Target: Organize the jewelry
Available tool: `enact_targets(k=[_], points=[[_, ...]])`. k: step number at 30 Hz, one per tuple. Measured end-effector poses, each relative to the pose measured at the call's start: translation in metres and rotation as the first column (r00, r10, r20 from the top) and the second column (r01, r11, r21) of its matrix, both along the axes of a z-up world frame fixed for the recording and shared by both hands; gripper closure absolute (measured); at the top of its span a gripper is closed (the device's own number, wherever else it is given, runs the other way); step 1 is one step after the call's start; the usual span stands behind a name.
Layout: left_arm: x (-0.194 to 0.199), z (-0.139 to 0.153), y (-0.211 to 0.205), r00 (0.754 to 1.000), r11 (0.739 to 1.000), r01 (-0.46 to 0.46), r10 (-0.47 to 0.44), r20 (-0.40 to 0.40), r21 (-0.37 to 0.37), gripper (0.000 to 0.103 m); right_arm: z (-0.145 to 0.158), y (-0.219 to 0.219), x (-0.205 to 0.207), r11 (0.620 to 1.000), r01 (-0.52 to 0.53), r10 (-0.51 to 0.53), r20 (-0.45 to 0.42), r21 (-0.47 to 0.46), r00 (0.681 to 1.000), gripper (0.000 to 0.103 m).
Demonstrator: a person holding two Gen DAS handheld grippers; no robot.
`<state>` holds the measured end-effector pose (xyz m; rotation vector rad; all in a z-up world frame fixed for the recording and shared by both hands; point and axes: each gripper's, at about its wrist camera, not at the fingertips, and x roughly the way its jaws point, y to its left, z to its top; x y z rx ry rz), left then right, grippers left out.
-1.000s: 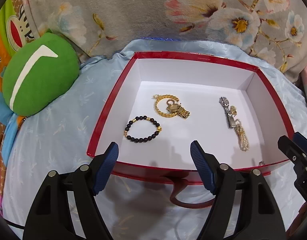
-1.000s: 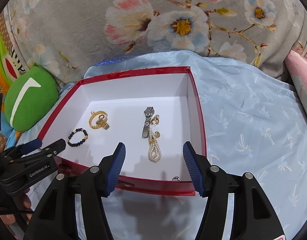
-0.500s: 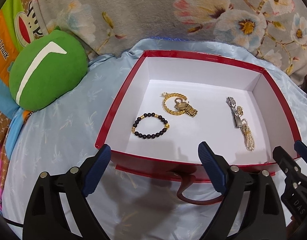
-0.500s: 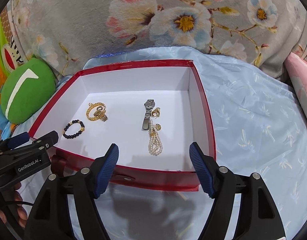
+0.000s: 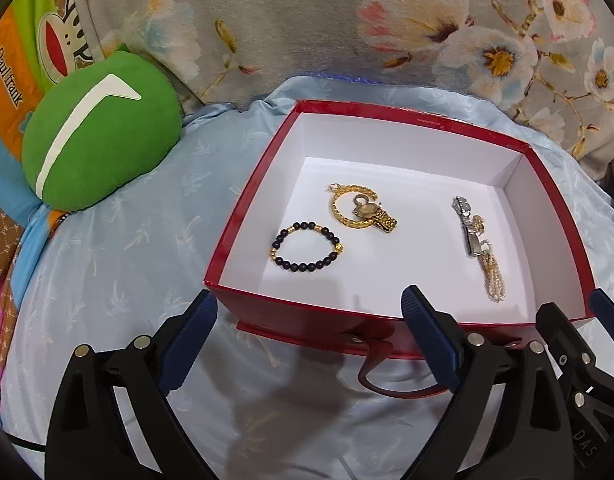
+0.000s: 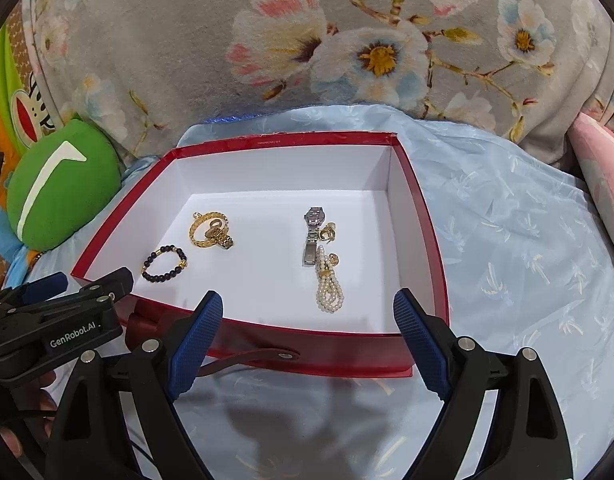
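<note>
we hold our left gripper point(image 5: 307, 320) with its blue fingers point(image 5: 189, 338) spread wide, gripping nothing, just short of the near wall of the red box point(image 5: 427, 122). our right gripper point(image 6: 307, 320) is spread just as wide and empty, poised before the same wall. inside the box, on its white floor, lie a black bead bracelet point(image 5: 306, 247), a gold chain with a gold watch point(image 5: 361, 210) just beside it, and, well apart to the right, a silver watch point(image 5: 467, 226) touching a pearl strand point(image 5: 494, 278). our right view alone shows small gold earrings point(image 6: 327, 232) against the silver watch, and the pink cushion point(image 6: 603, 176). both views show the green cushion point(image 5: 95, 128) and the blue cloth point(image 5: 119, 272).
</note>
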<state>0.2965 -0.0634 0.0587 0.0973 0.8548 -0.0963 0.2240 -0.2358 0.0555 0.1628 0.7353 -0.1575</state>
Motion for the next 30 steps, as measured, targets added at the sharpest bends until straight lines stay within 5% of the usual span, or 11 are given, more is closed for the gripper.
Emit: enact_targets(k=[30], points=[[0.0039,-0.0056,-0.0012,1.0,1.0,-0.008,0.008,0.007,0.023,0.008,-0.0101,0.0013,0.005,1.0,0.003,-0.003,-0.025,-0.002,1.0,0.016]])
